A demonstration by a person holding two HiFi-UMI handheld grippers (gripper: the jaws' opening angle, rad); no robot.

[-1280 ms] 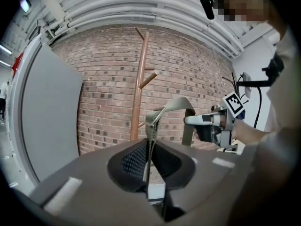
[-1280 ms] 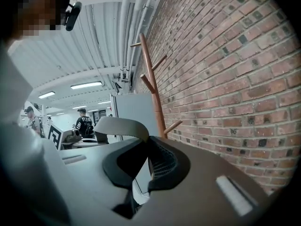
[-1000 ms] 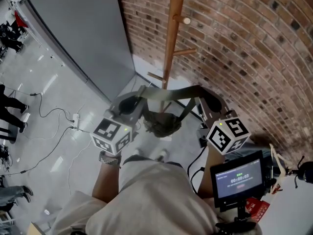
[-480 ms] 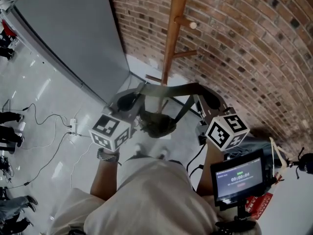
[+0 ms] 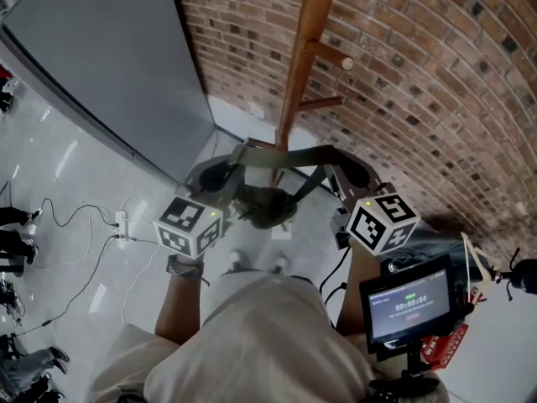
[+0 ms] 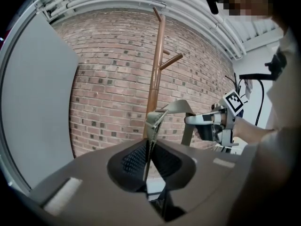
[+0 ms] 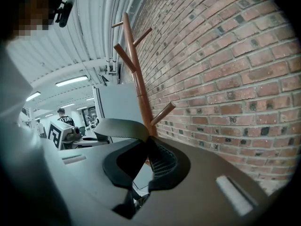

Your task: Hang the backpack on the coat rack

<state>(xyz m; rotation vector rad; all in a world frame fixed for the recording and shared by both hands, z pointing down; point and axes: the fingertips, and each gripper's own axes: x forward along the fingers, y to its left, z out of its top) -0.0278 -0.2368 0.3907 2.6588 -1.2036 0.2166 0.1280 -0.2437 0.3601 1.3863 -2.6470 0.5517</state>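
The wooden coat rack point(image 5: 300, 61) stands against the brick wall, with pegs point(image 5: 329, 54) pointing right. In front of it I hold the backpack's olive strap point(image 5: 289, 155) stretched level between both grippers. My left gripper point(image 5: 239, 159) is shut on the strap's left end, my right gripper point(image 5: 337, 166) on its right end. The dark backpack body point(image 5: 264, 206) hangs below the strap, over the floor. In the left gripper view the strap point(image 6: 176, 108) runs from the closed jaws point(image 6: 149, 126) toward the other gripper, with the rack point(image 6: 155, 74) behind. The right gripper view shows the strap point(image 7: 120, 126) pinched between the pads.
A grey panel point(image 5: 101, 57) meets the brick wall point(image 5: 419, 82) at the left of the rack. Cables and a power strip point(image 5: 117, 222) lie on the pale floor at left. A small monitor point(image 5: 409, 303) sits at the lower right by the person's body.
Both grippers and the hanging backpack have come closer to the rack's pole and sunk a little. The grips on the strap are unchanged.
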